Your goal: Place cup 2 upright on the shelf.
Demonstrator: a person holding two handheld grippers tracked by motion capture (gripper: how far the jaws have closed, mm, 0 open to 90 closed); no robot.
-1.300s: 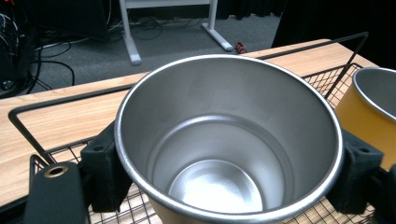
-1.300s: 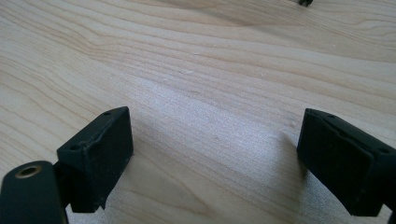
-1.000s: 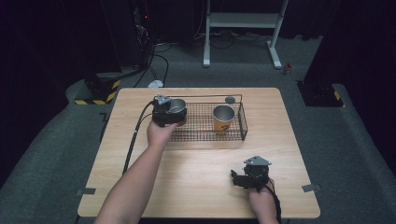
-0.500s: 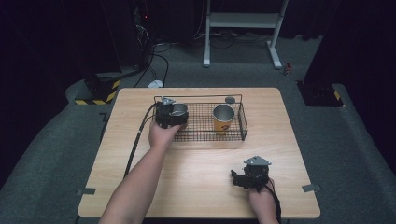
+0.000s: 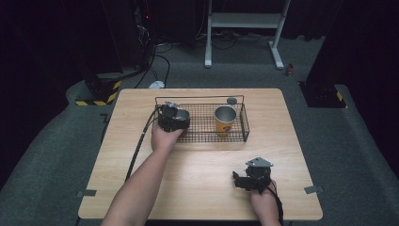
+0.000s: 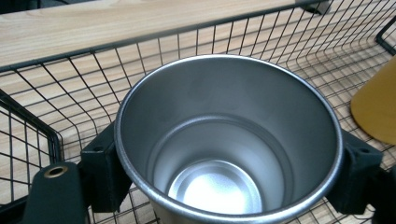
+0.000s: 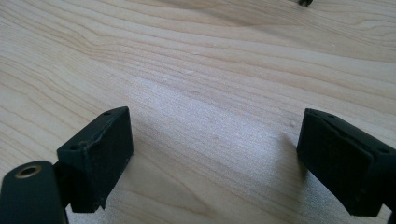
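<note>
Left gripper [image 5: 173, 117]: you clamp the steel cup [image 6: 228, 140] by its two sides, upright, over the left end of the wire basket [image 5: 244, 123].
Right gripper [image 7: 215, 158]: jaws spread wide with nothing between them, resting on the table [image 5: 197, 165] at the near right.
Neighbour: the yellow cup [image 5: 225, 120] stands at the right in the basket, apart from yours.
Advice: lower the cup straight down, keep it level, and release only when its bottom sits on the mesh.

A yellow cup [image 5: 225, 120] stands upright toward the right end of the wire basket, its open mouth showing a grey inside. A small dark round lid [image 5: 231, 100] lies on the wooden counter [image 5: 197, 174] just behind the basket. Cables [image 5: 160, 52] trail across the grey floor [image 5: 51, 155] beyond.
</note>
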